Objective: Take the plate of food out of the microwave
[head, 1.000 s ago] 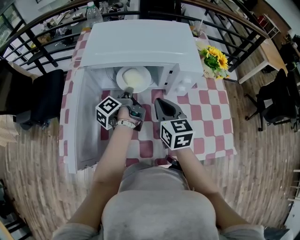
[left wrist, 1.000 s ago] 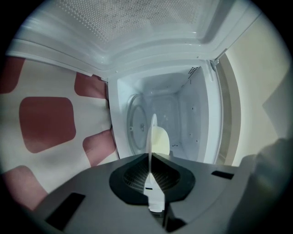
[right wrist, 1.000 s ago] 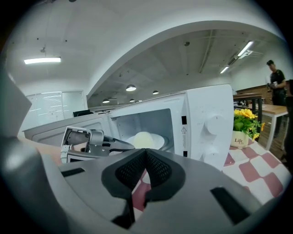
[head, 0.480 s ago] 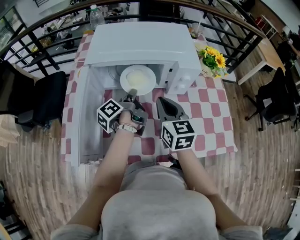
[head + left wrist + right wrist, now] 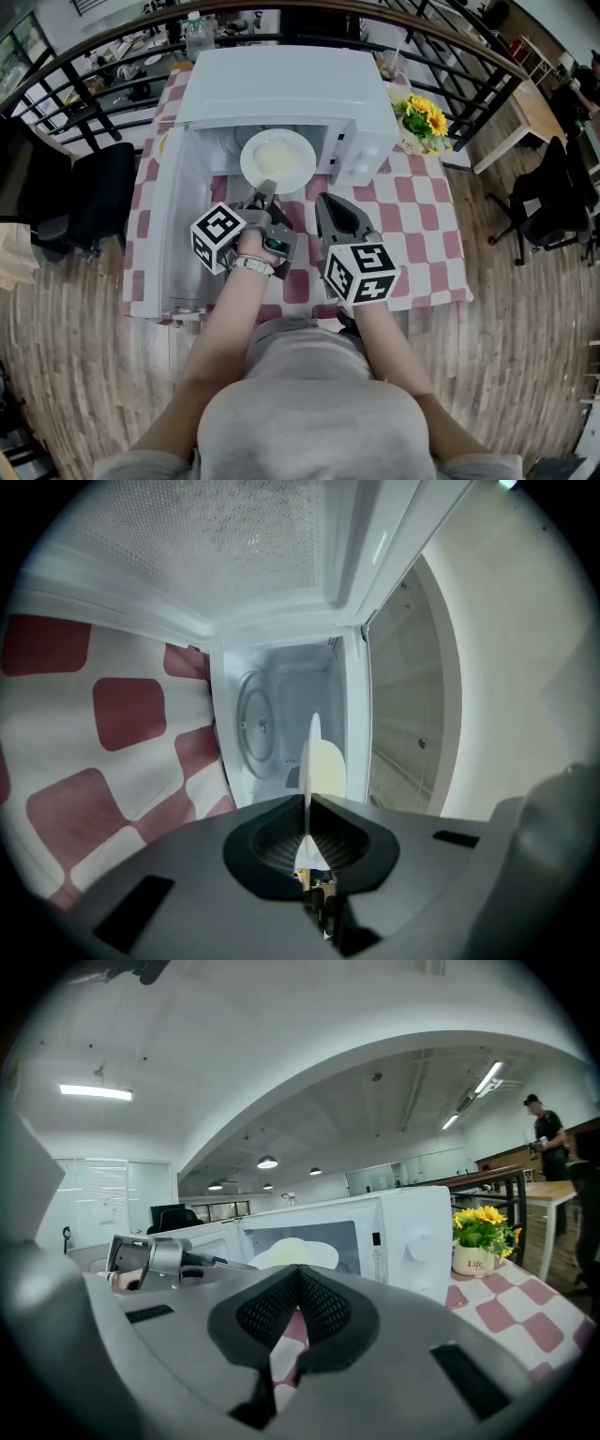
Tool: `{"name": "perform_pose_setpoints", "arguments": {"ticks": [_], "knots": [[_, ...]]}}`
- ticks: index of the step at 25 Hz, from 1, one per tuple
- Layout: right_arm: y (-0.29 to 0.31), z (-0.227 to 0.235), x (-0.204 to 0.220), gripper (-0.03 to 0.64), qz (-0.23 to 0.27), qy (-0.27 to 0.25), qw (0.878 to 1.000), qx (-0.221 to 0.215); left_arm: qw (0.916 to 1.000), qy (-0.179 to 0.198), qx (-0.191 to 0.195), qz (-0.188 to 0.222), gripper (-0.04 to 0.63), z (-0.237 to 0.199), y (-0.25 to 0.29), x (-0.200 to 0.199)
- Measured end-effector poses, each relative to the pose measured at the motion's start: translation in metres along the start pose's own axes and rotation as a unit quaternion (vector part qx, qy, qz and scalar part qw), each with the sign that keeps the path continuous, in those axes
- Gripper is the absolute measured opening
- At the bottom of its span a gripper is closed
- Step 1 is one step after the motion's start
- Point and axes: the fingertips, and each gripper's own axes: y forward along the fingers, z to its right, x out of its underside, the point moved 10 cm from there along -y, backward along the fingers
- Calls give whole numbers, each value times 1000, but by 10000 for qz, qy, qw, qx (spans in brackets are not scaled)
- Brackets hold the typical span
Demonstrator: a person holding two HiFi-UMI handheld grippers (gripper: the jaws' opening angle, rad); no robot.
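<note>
Head view: the plate (image 5: 278,159) of food is at the microwave (image 5: 281,84) mouth, straight ahead of the left claw (image 5: 266,187), which is clamped on its near rim. Just right of that claw, the right claw (image 5: 322,199) is closed on nothing above the checked tabletop (image 5: 422,216), with flowers (image 5: 422,117) further ahead to its right.
</note>
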Motion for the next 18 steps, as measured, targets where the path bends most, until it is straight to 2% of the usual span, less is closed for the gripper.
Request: {"name": "perform_pose_setpoints", "arguments": {"ticks": [12, 18], "knots": [[-12, -12, -4, 25, 225, -166, 9996, 107, 9993, 294, 206, 46, 15, 17, -21, 11], [-20, -18, -9, 25, 421, -269, 9986, 154, 9991, 231, 342, 40, 15, 26, -29, 14]]}}
